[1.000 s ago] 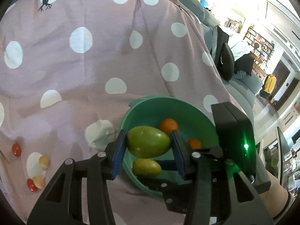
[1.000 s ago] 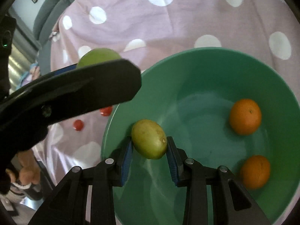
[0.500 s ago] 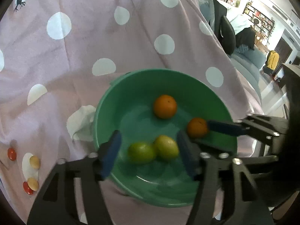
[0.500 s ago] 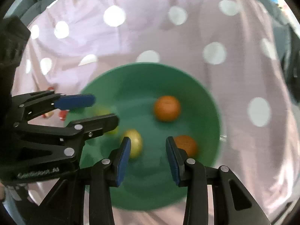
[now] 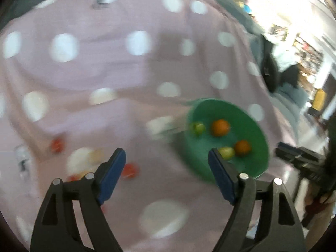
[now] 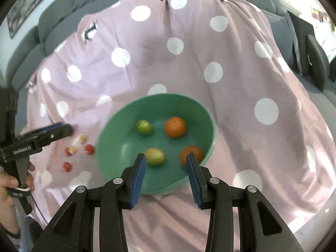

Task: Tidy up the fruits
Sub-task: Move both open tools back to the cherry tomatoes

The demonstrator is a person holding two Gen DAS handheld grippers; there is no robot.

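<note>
A green bowl sits on the pink dotted cloth and holds two green fruits and two oranges. In the blurred left wrist view the bowl lies to the right. My left gripper is open and empty, over the cloth left of the bowl, near several small red and yellow fruits. My right gripper is open and empty, above the bowl's near rim. The small fruits lie left of the bowl, beside the left gripper.
The pink cloth with white dots covers a grey sofa. Dark cushions lie at the right. A bright room with furniture shows at the far right.
Both grippers let their green fruits go into the bowl and opened. The left gripper swung left toward the small fruits. The right gripper pulled back and up.
</note>
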